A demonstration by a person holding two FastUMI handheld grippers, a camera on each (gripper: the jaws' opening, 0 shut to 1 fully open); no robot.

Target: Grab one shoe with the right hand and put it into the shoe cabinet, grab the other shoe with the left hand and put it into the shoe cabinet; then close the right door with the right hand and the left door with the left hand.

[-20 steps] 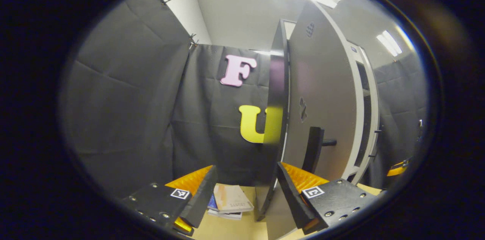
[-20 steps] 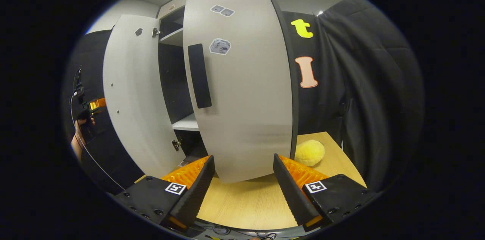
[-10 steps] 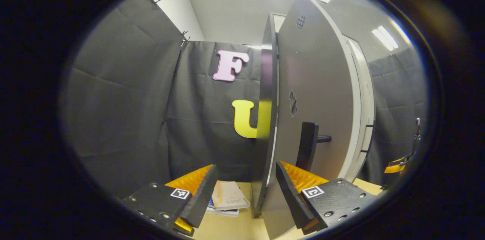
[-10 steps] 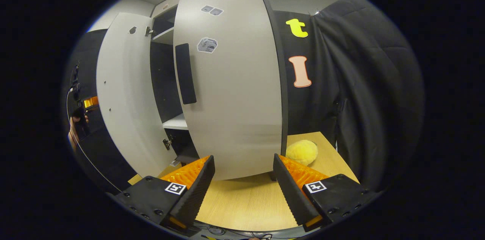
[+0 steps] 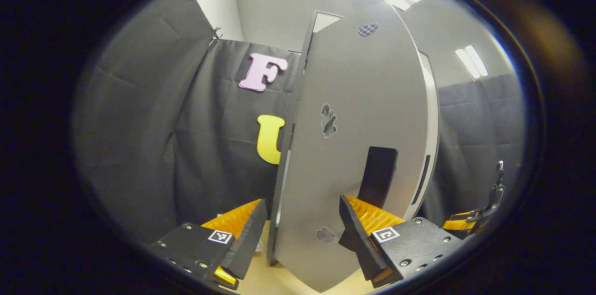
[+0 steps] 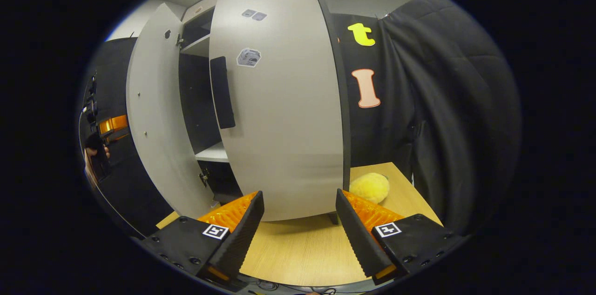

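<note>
before the open left claw [image 5: 302, 225], left door [image 5: 354, 155] seemingly ajar.

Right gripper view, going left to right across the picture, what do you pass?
The other hand-held gripper in a person's hand → open left door → dark cabinet interior with a shelf → right door with its dark handle → yellow plush toy on the wooden table.

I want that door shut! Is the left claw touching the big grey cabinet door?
Cannot tell. In the left gripper view the open left claw straddles the grey cabinet door; one finger overlaps its face, but neither contact nor gap shows plainly.
</note>
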